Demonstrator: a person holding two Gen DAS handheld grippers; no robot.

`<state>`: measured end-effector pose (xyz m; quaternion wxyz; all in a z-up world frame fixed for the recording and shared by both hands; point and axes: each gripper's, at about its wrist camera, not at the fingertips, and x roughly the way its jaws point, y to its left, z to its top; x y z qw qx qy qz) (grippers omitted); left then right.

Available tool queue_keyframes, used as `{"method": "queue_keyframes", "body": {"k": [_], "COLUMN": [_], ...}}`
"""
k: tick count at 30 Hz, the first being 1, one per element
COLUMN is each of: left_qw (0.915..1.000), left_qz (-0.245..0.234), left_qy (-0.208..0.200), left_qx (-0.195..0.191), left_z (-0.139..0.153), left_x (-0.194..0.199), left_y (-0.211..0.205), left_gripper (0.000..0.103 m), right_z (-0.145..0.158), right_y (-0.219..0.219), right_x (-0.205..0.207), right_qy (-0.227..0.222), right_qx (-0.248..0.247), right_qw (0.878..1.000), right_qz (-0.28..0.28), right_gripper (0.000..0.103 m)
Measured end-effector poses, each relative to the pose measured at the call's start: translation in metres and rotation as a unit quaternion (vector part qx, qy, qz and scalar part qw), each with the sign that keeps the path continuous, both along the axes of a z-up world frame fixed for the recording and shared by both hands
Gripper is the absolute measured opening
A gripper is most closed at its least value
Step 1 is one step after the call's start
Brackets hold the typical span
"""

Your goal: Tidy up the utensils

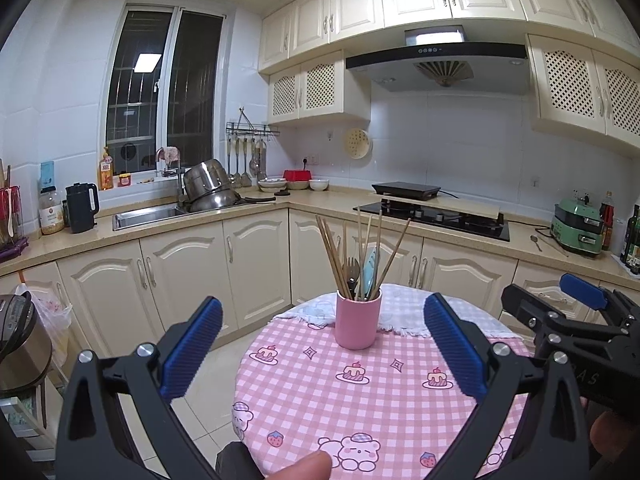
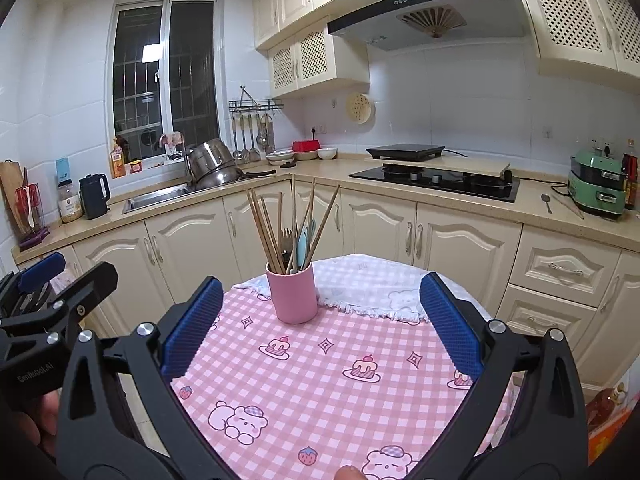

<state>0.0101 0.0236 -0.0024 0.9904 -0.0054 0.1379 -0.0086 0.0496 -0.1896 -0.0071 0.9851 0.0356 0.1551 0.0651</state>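
Utensils (image 1: 352,256) in pink cup (image 1: 357,322) | beyond both tools | left tool (image 1: 324,350), right tool (image 2: 322,326) spread apart, empty

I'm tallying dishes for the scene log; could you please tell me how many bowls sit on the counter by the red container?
3: left bowl, middle bowl and right bowl, in a row before the red container. Others could be hidden behind.

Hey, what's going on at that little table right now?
A person holds two sets of tongs, left tongs and right tongs, both open and empty, above the pink checkered tablecloth. On it stands a pink cup holding chopsticks, a fork and a light blue utensil. Neither set of tongs touches anything.
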Motion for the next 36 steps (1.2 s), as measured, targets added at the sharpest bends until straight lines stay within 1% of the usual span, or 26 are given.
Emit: {"method": "queue_keyframes", "body": {"k": [10,22,27,36], "left_qw": [1.0000,1.0000,1.0000,0.9999], "left_qz": [-0.002,-0.003,0.002,0.003], "left_qy": [-0.001,-0.001,0.001,0.000], "left_qx": [0.000,0.000,0.008,0.010], "left_z": [0.0012,0.0035,0.0034,0.0046], "left_x": [-0.0015,-0.0024,-0.0021,-0.0022], "left_y": [-0.0011,-0.0020,-0.0037,-0.0052], "left_gripper": [0.099,0.099,0.099,0.099], "right_z": [0.0031,0.0047,0.0050,0.0038], "right_y": [-0.0006,0.0001,0.0002,-0.0003], "right_x": [-0.0046,-0.0067,-0.0073,-0.0075], "right_qy": [-0.007,-0.006,-0.005,-0.004], "right_qx": [-0.002,-0.003,-0.004,-0.004], "right_qw": [1.000,1.000,1.000,1.000], "right_qz": [-0.003,-0.001,0.000,0.001], "right_gripper": [0.097,0.097,0.097,0.097]}}
